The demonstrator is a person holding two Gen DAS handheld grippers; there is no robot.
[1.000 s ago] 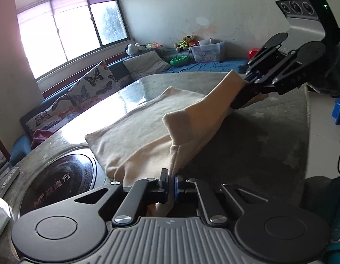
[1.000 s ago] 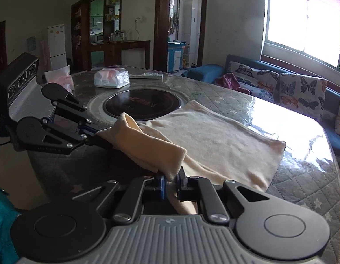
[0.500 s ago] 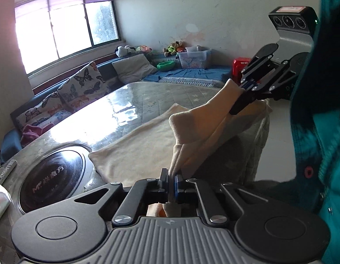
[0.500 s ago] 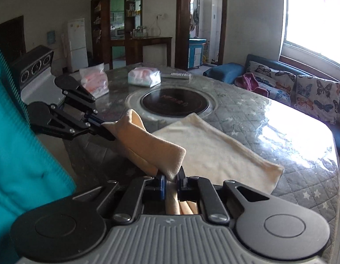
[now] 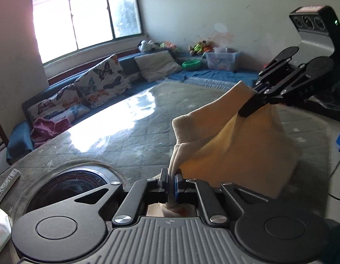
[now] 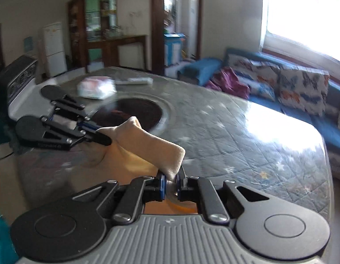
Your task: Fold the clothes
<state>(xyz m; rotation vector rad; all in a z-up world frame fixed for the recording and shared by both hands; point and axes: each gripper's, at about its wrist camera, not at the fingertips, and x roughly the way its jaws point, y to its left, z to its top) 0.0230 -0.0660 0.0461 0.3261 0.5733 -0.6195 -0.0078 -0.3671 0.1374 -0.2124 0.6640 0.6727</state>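
Observation:
A cream cloth (image 5: 233,145) hangs in the air between my two grippers, above the near edge of the round quilted table (image 5: 130,136). My left gripper (image 5: 172,186) is shut on one corner of it. My right gripper (image 6: 171,183) is shut on the other corner of the cream cloth (image 6: 148,149). In the left wrist view the right gripper (image 5: 247,110) holds its corner higher, at the upper right. From the right wrist, the left gripper (image 6: 104,139) shows at mid-left, pinching the cloth. The cloth's lower part sags out of sight below the grippers.
A dark round hotplate (image 6: 134,112) is set in the table's middle. A white packet (image 6: 96,87) and a remote (image 6: 134,80) lie on the far side. A blue sofa with butterfly cushions (image 5: 99,83) runs under the window. A teal sleeve (image 6: 0,237) shows at the lower left.
Both grippers have lifted the cloth off the table; it lay spread on the table a second ago and now hangs bunched between them. The views swung across the room.

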